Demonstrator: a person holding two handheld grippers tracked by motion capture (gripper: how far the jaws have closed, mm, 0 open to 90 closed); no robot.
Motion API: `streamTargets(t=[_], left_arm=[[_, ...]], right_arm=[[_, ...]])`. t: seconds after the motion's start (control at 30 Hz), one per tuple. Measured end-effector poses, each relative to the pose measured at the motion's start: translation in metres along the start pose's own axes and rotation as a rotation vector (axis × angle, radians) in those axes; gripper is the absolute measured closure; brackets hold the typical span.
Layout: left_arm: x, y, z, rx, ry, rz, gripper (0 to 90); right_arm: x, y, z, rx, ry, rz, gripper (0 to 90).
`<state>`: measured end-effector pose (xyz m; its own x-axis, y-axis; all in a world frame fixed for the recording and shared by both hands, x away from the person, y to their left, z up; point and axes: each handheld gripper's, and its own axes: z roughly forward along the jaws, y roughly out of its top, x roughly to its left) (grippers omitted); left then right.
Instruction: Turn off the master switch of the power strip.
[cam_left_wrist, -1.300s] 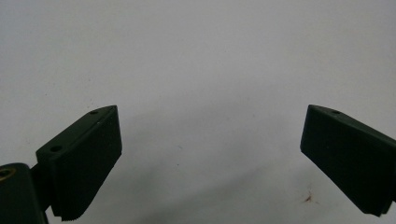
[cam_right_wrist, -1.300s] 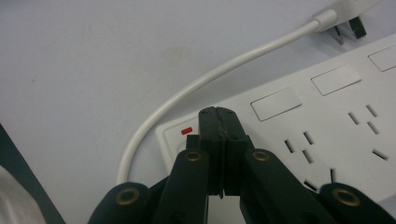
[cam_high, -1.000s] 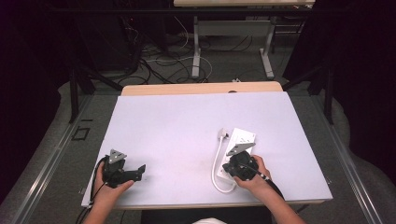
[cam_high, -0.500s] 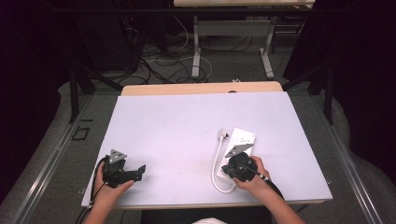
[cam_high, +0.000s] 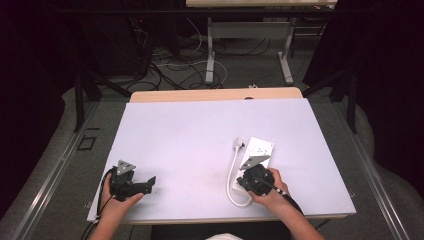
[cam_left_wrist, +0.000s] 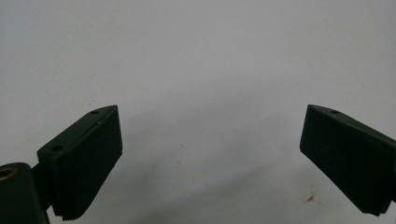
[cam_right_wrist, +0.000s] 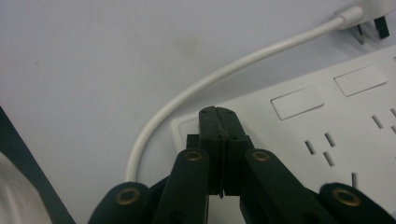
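Note:
A white power strip (cam_high: 261, 148) lies on the right half of the white table (cam_high: 200, 135), its white cable (cam_high: 231, 176) looping back to a plug (cam_high: 240, 143) beside it. My right gripper (cam_high: 250, 174) is shut, with nothing between the jaws. In the right gripper view its closed tips (cam_right_wrist: 218, 113) rest at the near end of the power strip (cam_right_wrist: 327, 107), where the cable (cam_right_wrist: 210, 79) leaves it; the plug (cam_right_wrist: 362, 16) lies at the top right. My left gripper (cam_high: 149, 183) stands open at the table's near left, over the bare tabletop (cam_left_wrist: 187, 56) in the left gripper view.
A wooden table edge (cam_high: 215, 94) borders the far side of the white top. Beyond it on the floor are tangled cables (cam_high: 175, 65) and desk legs (cam_high: 210, 55). Dark curtains close in on both sides.

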<state>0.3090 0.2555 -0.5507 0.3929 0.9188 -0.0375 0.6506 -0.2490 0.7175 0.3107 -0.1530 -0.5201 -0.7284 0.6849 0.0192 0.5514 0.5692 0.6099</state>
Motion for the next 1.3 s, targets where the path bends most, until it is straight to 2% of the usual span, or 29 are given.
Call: streamTargets(t=[0.2, 0.47, 0.73, 0.77, 0.8, 0.9, 1.13, 1.17, 1.3], left_arm=[[-0.0015, -0.0003, 0.0006, -0.017, 0.003, -0.01, 5.9], [-0.0003, 0.0001, -0.0001, 0.0, -0.001, 0.003, 5.9], [-0.0003, 0.0, 0.0002, -0.005, 0.003, -0.002, 6.1], [-0.0003, 0.0, 0.0001, -0.004, 0.003, -0.001, 6.1], [0.0001, 0.0001, -0.0002, -0.001, 0.001, 0.003, 6.1], [-0.0006, -0.0001, 0.0003, -0.008, 0.002, -0.008, 6.1], [-0.0006, -0.0001, 0.0004, -0.007, 0.0, -0.007, 6.2], [-0.0005, -0.0001, 0.0004, -0.007, 0.0, -0.006, 6.2], [-0.0007, -0.0001, 0.0006, -0.007, 0.0, -0.008, 6.2]], right_arm=[[0.0012, -0.0003, 0.0009, -0.015, 0.002, -0.012, 90.0], [0.0022, -0.0005, 0.0012, -0.019, 0.004, -0.012, 89.3], [0.0024, -0.0005, 0.0, -0.011, 0.008, 0.005, 78.8], [0.0016, -0.0005, 0.0009, -0.025, 0.004, -0.004, 76.6], [0.0022, -0.0007, 0.0006, -0.022, 0.005, 0.009, 75.6], [0.0016, -0.0001, -0.0005, -0.018, 0.01, -0.006, 71.4], [0.0026, 0.0007, -0.002, -0.036, 0.013, 0.023, 60.9], [0.0025, 0.0011, -0.003, -0.024, 0.018, 0.024, 58.8], [0.0026, 0.0021, -0.0043, -0.032, 0.006, 0.029, 48.5]])
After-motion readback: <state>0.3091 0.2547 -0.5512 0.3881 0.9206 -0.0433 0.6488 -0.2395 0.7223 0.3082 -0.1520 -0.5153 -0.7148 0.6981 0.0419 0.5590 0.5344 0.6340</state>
